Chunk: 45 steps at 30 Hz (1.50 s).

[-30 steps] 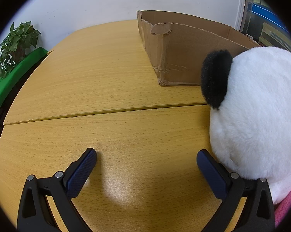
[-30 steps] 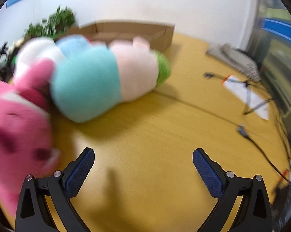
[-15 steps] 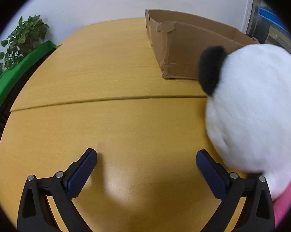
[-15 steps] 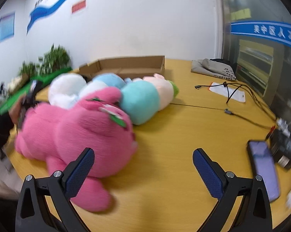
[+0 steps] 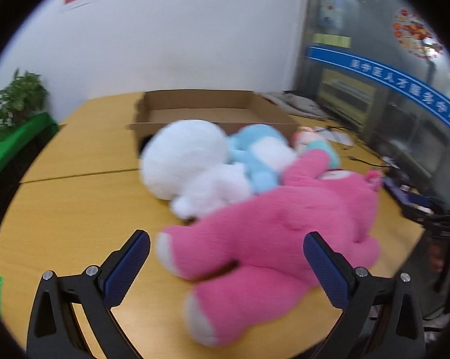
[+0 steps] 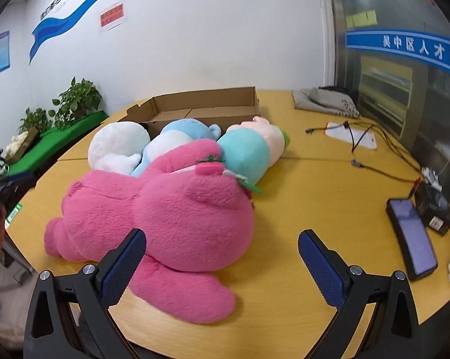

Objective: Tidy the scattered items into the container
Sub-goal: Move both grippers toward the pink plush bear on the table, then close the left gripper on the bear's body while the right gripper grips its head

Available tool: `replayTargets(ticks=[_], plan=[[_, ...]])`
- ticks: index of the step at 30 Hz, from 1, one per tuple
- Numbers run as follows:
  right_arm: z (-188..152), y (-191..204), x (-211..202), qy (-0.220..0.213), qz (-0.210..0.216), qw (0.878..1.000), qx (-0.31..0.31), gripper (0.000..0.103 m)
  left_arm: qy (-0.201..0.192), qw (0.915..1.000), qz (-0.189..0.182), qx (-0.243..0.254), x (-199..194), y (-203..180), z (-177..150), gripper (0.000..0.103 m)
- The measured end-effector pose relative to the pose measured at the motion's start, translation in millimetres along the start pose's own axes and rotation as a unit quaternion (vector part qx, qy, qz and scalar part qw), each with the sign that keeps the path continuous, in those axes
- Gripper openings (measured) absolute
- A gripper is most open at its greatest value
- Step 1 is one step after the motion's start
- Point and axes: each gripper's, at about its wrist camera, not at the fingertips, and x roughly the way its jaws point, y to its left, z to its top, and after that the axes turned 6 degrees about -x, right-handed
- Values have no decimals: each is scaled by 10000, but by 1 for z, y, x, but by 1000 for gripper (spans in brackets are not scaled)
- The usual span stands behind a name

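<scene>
Toward the desk's (image 6: 314, 197) far edge sits the cardboard box (image 6: 207, 104), and as far as I can see nothing lies inside it — so I judge the tidying barely begun. All four plush toys lie heaped just in front of it: the pink bear (image 6: 165, 209) nearest me, the white panda (image 6: 117, 146), the blue toy (image 6: 180, 134) and the teal-and-pink one (image 6: 248, 152) pressed together behind. My left gripper (image 5: 225, 266) and right gripper (image 6: 222, 263) both stand spread wide, holding nothing. The left view is blurred, and the box's near wall is hidden behind the pile.
</scene>
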Motion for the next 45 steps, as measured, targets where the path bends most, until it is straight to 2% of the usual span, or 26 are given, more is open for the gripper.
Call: replayTargets(ticks=[3, 10, 14, 19, 25, 31, 37, 40, 43, 45], plan=[[-3, 7, -2, 47, 63, 10000, 3, 103, 67, 9998, -180, 4, 3, -14, -3, 102], [0, 16, 3, 130, 4, 9997, -190, 103, 394, 9974, -402, -442, 20, -10, 1, 102], [1, 17, 7, 146, 113, 9995, -266, 103, 403, 9972, -477, -409, 24, -17, -2, 102], [3, 12, 17, 228, 141, 9994, -236, 103, 510, 9938, -869, -473, 33, -24, -4, 102], [8, 7, 25, 216, 310, 9991, -207, 103, 679, 9892, -1152, -596, 44, -24, -4, 102], [12, 3, 32, 194, 523, 9982, -221, 103, 743, 9879, -1148, -733, 53, -19, -3, 102], [22, -12, 30, -60, 683, 9972, -283, 103, 927, 9837, -1277, -865, 66, -16, -9, 102], [27, -30, 50, 45, 1019, 9946, -169, 103, 1087, 9809, -1278, -984, 80, -11, -11, 102], [19, -33, 97, 633, 1139, 9913, -209, 103, 1284, 9761, -1281, -1200, 95, 3, -14, 103], [15, -31, 114, 622, 1531, 9862, -103, 103, 1284, 9731, -1360, -1348, 98, 14, -14, 103]])
